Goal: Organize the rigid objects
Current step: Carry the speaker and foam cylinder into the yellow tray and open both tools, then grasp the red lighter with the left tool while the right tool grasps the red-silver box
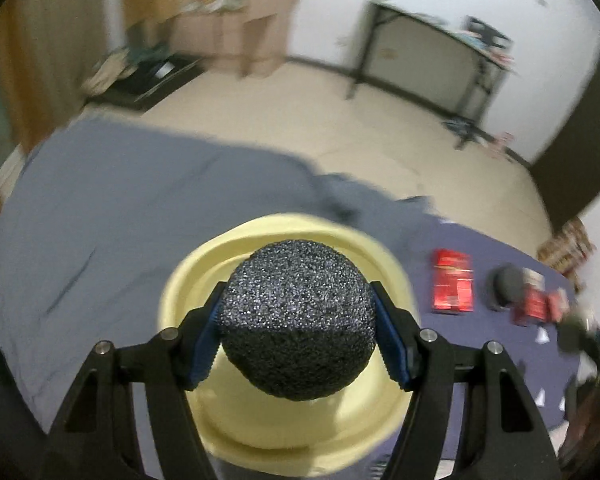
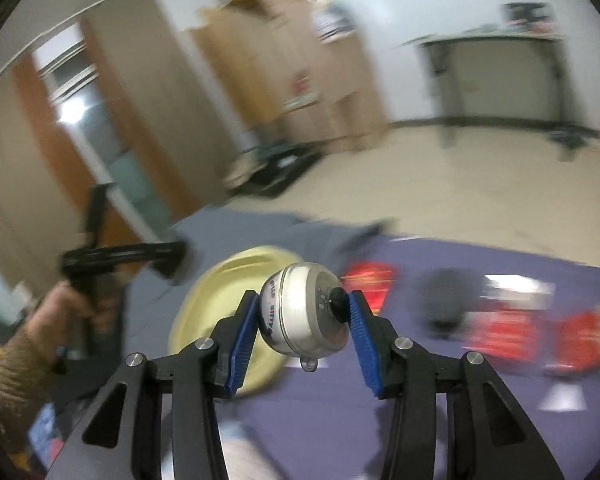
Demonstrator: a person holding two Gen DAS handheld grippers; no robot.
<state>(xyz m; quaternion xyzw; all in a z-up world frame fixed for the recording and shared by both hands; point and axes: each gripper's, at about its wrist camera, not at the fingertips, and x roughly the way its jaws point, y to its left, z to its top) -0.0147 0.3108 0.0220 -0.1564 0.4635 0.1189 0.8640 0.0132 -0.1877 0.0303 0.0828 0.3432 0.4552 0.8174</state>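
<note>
My left gripper point(image 1: 296, 320) is shut on a dark speckled foam ball point(image 1: 298, 316) and holds it above a pale yellow bowl point(image 1: 180, 292) on the blue-grey cloth. My right gripper point(image 2: 304, 316) is shut on a round clear-and-white capsule with a black knob point(image 2: 304, 312), held above the cloth just right of the yellow bowl point(image 2: 216, 300). The left gripper's black body point(image 2: 112, 258) and the hand that holds it show at the left of the right wrist view.
Red boxes point(image 1: 452, 280) and a dark round object point(image 1: 506, 286) lie on the cloth to the right; they appear blurred in the right wrist view point(image 2: 500, 332). White paper triangles point(image 1: 542, 336) lie nearby. A black-framed table point(image 1: 432, 64) and wooden furniture point(image 1: 260, 16) stand beyond the tiled floor.
</note>
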